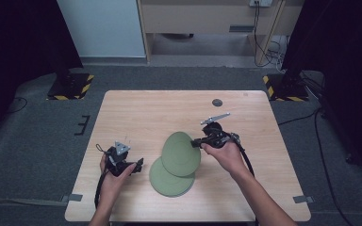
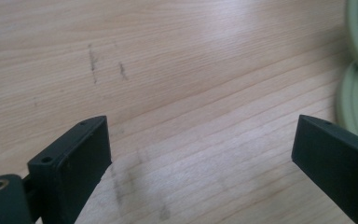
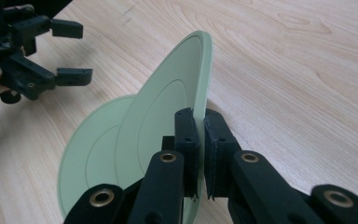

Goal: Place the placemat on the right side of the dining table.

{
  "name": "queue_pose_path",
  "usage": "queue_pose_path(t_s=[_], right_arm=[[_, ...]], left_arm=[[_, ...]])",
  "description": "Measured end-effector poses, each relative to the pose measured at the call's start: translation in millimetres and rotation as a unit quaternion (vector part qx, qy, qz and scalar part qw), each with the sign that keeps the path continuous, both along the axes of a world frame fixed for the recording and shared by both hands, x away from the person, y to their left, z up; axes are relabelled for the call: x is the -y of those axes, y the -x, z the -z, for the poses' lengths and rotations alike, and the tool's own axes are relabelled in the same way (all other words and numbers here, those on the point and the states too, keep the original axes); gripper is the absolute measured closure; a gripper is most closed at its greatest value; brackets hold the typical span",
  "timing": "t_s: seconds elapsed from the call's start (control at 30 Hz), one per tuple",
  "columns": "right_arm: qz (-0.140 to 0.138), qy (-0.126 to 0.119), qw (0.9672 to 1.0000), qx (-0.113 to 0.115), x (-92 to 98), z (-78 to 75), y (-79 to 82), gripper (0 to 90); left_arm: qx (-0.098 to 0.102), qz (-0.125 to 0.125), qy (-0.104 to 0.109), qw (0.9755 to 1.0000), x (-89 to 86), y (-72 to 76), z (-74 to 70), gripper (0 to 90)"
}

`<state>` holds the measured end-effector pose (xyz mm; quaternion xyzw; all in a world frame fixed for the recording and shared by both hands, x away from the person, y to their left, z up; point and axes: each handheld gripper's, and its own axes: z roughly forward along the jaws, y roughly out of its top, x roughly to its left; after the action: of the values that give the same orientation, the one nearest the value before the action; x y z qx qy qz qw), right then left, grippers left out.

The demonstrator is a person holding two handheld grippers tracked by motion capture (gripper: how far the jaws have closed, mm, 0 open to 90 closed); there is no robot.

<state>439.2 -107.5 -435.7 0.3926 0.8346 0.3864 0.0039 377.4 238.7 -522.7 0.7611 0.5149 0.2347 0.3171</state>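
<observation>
Green plastic: the upper plate (image 1: 181, 154) is tilted up on edge, pinched at its rim by the closed right gripper (image 1: 197, 142), its lower edge resting on the lower plate (image 1: 168, 181) lying flat near the table's (image 1: 132, 108) near edge. The left gripper (image 1: 139, 165), jaws wide and holding nothing, sits at nine o'clock of the stack, nearest the flat plate. Bare wood lies open toward twelve o'clock.

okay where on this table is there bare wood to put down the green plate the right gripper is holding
The far half of the table is bare wood, apart from a small dark disc near the far edge. The near right corner is free too. It is crowded mid-front: the lifted plate tilts over the flat plate, between the right gripper and the left gripper.
</observation>
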Motion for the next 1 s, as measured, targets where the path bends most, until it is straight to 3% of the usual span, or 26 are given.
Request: queue_pose_path(t_s=[0.4, 0.53, 0.67, 1.0], right_arm=[[-0.008, 0.010, 0.9999, 0.005, -5.8, -8.1, -3.9, 86.1], [-0.007, 0.007, 0.9999, 0.007, -5.1, -11.6, -4.0, 86.1], [-0.005, 0.003, 1.0000, 0.006, -4.2, -14.1, -3.5, 86.1], [-0.005, -0.010, 0.9997, 0.021, -2.4, -28.9, 1.8, 86.1]], left_arm=[[-0.012, -0.014, -0.009, 0.9998, -2.9, 0.5, 7.9, 3.8], [-0.015, -0.017, -0.007, 0.9997, -2.0, -0.5, 11.4, 3.6], [-0.020, -0.025, 0.008, 0.9995, -4.7, -2.3, 13.6, 1.8], [-0.020, -0.028, 0.007, 0.9994, -5.2, -2.7, 13.7, 1.3]])
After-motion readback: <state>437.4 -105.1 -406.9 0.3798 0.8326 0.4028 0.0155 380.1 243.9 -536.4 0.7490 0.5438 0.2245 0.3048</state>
